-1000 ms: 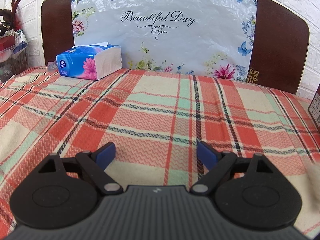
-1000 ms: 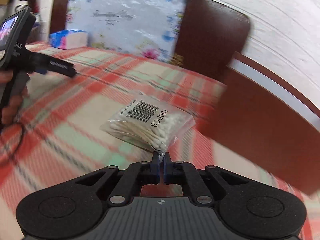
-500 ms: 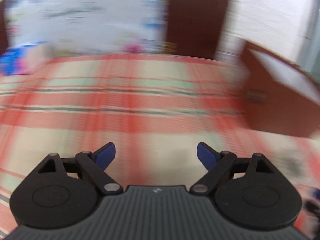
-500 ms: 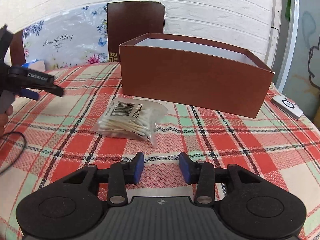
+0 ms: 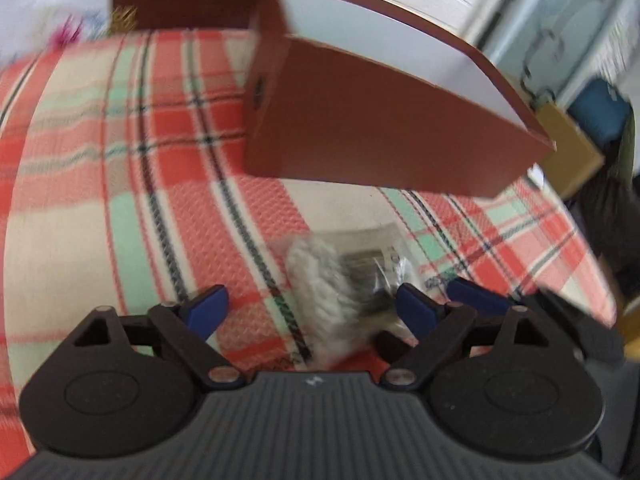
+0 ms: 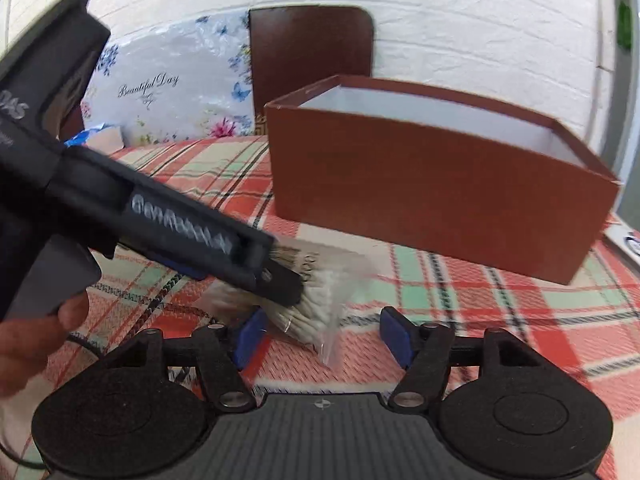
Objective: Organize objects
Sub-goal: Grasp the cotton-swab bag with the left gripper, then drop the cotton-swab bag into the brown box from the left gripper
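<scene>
A clear bag of cotton swabs [image 6: 320,300] lies on the plaid tablecloth in front of an open brown box [image 6: 420,196]. My left gripper [image 5: 310,310] is open, its jaws on either side of the bag's near end [image 5: 324,280]; in the right wrist view it comes in from the left over the bag. My right gripper [image 6: 324,338] is open and empty, just in front of the bag's corner. The box [image 5: 380,128] stands behind the bag, its white inside partly visible.
A floral "Beautiful Day" panel [image 6: 168,92] and a dark chair back [image 6: 312,52] stand behind the table. A blue tissue pack [image 6: 96,138] sits at the far left. A white device [image 6: 628,240] lies right of the box.
My right gripper let go of the swab bag and opened wide. My left gripper swung right across the table and now straddles the bag.
</scene>
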`<state>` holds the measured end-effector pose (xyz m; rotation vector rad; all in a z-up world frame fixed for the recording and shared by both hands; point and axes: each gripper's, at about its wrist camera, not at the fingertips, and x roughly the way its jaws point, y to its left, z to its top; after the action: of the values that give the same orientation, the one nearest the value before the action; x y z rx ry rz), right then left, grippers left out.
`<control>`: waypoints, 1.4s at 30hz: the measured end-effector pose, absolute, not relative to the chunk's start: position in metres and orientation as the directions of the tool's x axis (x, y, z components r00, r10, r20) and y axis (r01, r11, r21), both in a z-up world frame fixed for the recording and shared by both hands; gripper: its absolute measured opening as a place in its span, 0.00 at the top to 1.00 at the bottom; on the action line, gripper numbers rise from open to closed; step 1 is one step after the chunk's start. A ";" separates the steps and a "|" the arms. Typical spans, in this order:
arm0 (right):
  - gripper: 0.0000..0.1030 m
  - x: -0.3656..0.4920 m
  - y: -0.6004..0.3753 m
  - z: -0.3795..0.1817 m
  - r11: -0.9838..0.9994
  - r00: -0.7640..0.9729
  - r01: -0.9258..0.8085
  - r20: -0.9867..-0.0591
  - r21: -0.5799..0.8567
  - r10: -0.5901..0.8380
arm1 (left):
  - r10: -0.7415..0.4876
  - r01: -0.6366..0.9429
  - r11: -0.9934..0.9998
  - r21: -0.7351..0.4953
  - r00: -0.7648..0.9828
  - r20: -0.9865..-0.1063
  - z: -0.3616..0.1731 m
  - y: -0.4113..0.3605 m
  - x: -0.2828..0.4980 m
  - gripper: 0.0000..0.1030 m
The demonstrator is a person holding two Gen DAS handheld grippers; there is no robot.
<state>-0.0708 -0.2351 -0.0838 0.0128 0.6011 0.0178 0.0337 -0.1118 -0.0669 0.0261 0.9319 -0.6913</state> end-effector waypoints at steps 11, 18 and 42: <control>0.69 -0.103 -0.241 -0.041 0.997 0.936 0.063 -0.344 -0.038 -0.073 | -0.635 0.694 0.686 -0.220 0.424 -0.645 0.006 -0.142 0.013 0.55; 0.69 -0.071 -0.290 -0.001 0.983 0.962 0.175 -0.202 -0.050 -0.181 | -0.682 0.763 0.636 -0.117 0.484 -0.549 0.061 -0.207 0.039 0.55; 0.39 -0.040 -0.323 -0.016 0.912 0.893 0.406 -0.234 0.055 -0.384 | -0.377 0.553 0.819 0.152 0.719 -0.583 0.046 -0.255 0.047 0.21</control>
<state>-0.0402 -0.3227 -0.0162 0.1035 0.2214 -0.4102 0.0474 -0.2553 0.0461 0.3288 0.5662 -0.5245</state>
